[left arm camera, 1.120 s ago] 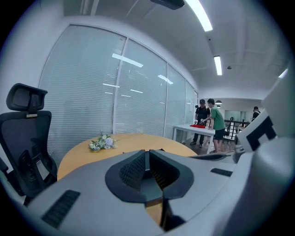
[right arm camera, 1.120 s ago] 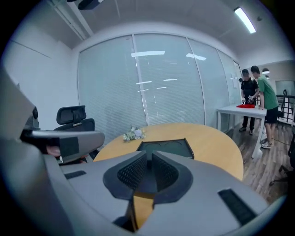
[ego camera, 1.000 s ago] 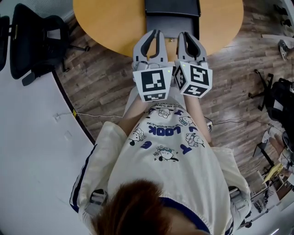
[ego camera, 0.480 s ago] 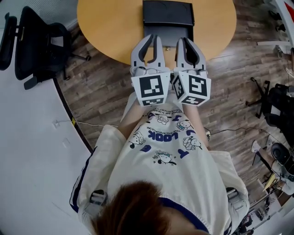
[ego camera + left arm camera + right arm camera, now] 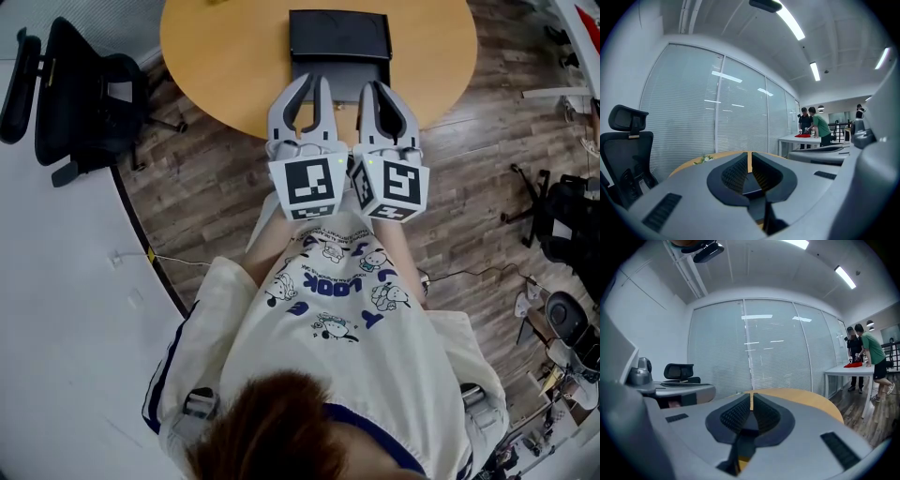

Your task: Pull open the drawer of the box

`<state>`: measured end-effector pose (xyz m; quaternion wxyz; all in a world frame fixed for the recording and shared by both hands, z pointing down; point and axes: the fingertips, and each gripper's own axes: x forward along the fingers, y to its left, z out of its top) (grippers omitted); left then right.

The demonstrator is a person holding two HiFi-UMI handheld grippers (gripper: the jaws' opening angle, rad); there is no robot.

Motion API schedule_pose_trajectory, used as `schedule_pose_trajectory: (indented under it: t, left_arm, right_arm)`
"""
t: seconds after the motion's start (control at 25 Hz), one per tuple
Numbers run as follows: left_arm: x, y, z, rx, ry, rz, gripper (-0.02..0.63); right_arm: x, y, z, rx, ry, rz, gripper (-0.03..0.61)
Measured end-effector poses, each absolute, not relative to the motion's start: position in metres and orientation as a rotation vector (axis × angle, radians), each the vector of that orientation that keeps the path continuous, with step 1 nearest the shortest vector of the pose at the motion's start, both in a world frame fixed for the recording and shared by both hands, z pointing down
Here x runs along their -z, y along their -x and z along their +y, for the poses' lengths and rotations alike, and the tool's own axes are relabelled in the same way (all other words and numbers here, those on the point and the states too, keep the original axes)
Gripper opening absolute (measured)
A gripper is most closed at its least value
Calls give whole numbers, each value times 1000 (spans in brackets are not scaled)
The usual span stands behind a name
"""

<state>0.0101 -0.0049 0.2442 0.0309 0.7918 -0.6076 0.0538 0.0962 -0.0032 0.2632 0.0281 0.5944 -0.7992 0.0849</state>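
A person [image 5: 337,375] in a white shirt [image 5: 347,309] with little cartoon pictures holds two grippers out in front, side by side. The left gripper [image 5: 315,82] and the right gripper [image 5: 370,86] are close together, and each has a cube with black and white squares at its back end. Their tips reach over the near edge of a round wooden table [image 5: 225,56]. A black box [image 5: 339,33] sits on the table, right past the tips. A grey part sticks out from the box toward the person. It may be the drawer [image 5: 341,71], but from above it is hard to be sure. I cannot tell if the tips touch it. In the left gripper view, the two jaws of the left gripper [image 5: 749,161] are pressed almost together with only a thin line between them, and nothing is held. In the right gripper view, the right gripper [image 5: 751,401] looks the same, closed on nothing. A black chair [image 5: 84,94] stands on the wooden floor [image 5: 206,178] to the left of the table. Far off, two people [image 5: 813,124] stand by a white table [image 5: 801,138].
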Motion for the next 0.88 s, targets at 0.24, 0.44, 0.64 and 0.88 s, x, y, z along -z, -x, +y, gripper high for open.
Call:
schedule_pose_trajectory:
  t: [0.24,0.44,0.64,0.88]
  left_arm:
    - [-242,-8,-3,-157,-2441,-1873,34]
    - [-238,-5,-3,-148,-2442,-1877,35]
    - [-238,-4,-2,-141,-2444,-1870,34]
    - [-238,-2,-1,-144,-2442,-1872,34]
  right_arm:
    - [-259,-95,-2,-252,-1848,-2470,41]
    - [-255,-94,-1,-238,-1851,-2474,41]
    - [-254,-93,0,-235,-1855,-2471,41]
    - [-254,-91,1,-233,-1856,-2465,41]
